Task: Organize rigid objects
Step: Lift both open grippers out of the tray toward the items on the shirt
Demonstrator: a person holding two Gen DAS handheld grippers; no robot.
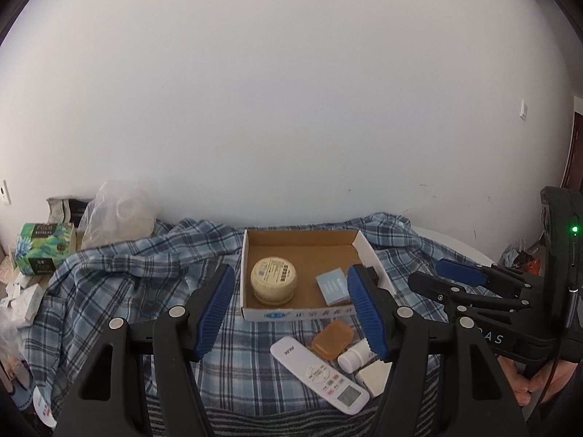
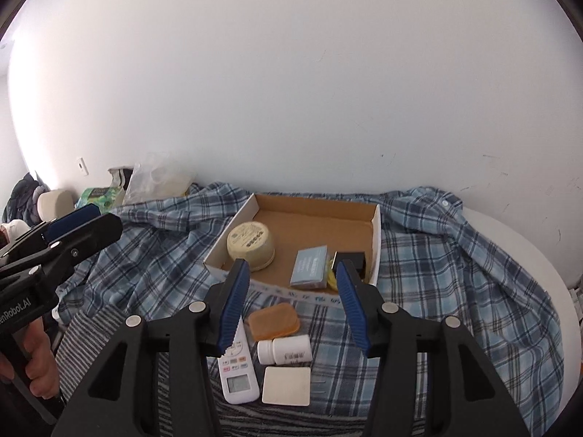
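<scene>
A shallow cardboard box lies on a plaid shirt. It holds a cream round jar, a pale blue packet and a small black object. In front of the box lie a white remote, an orange case, a white pill bottle and a white square pad. My left gripper hovers open above these loose items, holding nothing. My right gripper hangs beside it, jaws apart and empty.
The plaid shirt covers a round white table, with a striped cloth at the near edge. A tissue pack and a plastic bag stand at the back left by the wall. A hand grips the left handle.
</scene>
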